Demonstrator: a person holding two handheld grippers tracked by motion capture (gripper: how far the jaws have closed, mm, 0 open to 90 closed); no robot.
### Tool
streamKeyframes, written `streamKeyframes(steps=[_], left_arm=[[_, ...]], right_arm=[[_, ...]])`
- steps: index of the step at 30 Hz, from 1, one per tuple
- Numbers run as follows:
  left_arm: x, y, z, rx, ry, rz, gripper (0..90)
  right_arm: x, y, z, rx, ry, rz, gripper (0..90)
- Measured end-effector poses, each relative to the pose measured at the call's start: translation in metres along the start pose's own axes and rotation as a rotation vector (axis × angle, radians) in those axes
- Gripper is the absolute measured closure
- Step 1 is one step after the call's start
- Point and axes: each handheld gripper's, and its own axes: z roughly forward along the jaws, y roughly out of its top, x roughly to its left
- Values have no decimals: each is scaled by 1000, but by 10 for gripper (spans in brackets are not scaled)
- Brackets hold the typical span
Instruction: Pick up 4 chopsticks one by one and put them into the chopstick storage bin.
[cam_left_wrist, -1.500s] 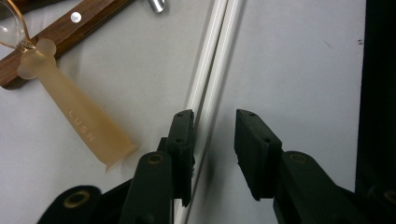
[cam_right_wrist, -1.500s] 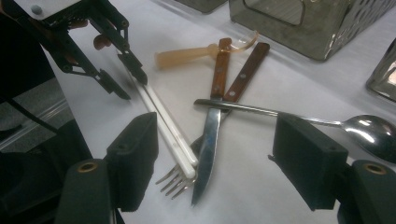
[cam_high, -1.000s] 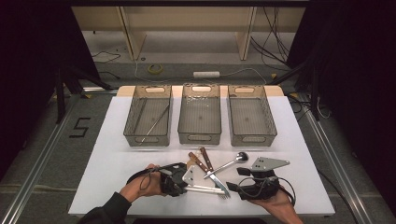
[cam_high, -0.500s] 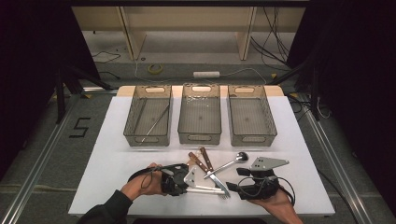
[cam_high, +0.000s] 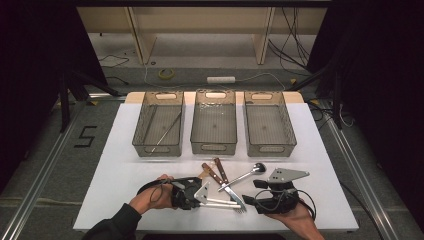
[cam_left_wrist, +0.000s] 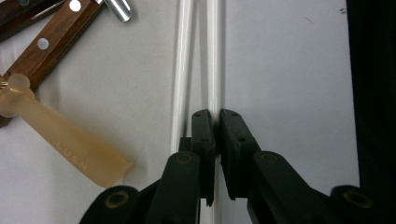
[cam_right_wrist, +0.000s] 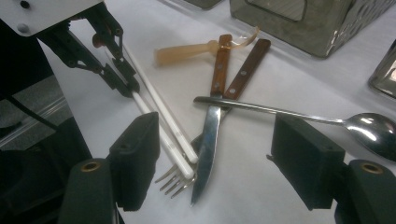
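Left tool, in the high view, lies low at the near edge of the white desk, its jaws just drawn together on one white chopstick of the two lying side by side there. Right tool rests just beside the pile with its jaws apart and nothing between them. Three mesh bins stand in a row at the far side; the left one holds one thin rod (another chopstick, probably, though it is too small to be sure), the middle and right ones look bare. So the sorting has hardly begun: almost all the cutlery is unsorted on the desk.

From the left gripper view, the pads pinch the right-hand chopstick, and its mate lies free just to the left, close enough to be dragged along. A translucent handle and two wooden handles lie off to the side.

From the right gripper view, that tool's two jaws stand wide over the heap: a knife, a fork under the chopstick tips, and a spoon whose stem crosses the knife. All of these are left to lift and bin.
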Motion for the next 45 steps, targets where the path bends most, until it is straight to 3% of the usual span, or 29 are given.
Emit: streamKeyframes(steps=[14, 19, 29, 32, 34, 37, 43, 45], left_arm=[[0, 4, -17, -44, 25, -62, 842], [1, 3, -22, -48, 16, -79, 843], [2, 3, -33, -74, 10, -137, 843], [4, 2, -39, -87, 29, -159, 843], [5, 1, -43, -90, 28, -180, 843], [9, -2, -53, -119, 63, -217, 843], [24, -14, -77, -199, 138, -349, 843], [30, -20, -84, -215, 171, -377, 843]], right_arm=[[0, 0, -1, -2, 0, -1, 338], [0, 0, -1, -1, -1, -1, 339], [-1, 0, -1, -3, -1, 3, 340], [-1, 0, -1, -3, -2, 1, 339], [-1, 0, -1, -3, -3, 5, 339], [-1, 0, -2, -5, -4, 5, 340], [-2, 0, -2, -10, -6, 11, 339], [-2, 0, -2, -9, -7, 11, 339]])
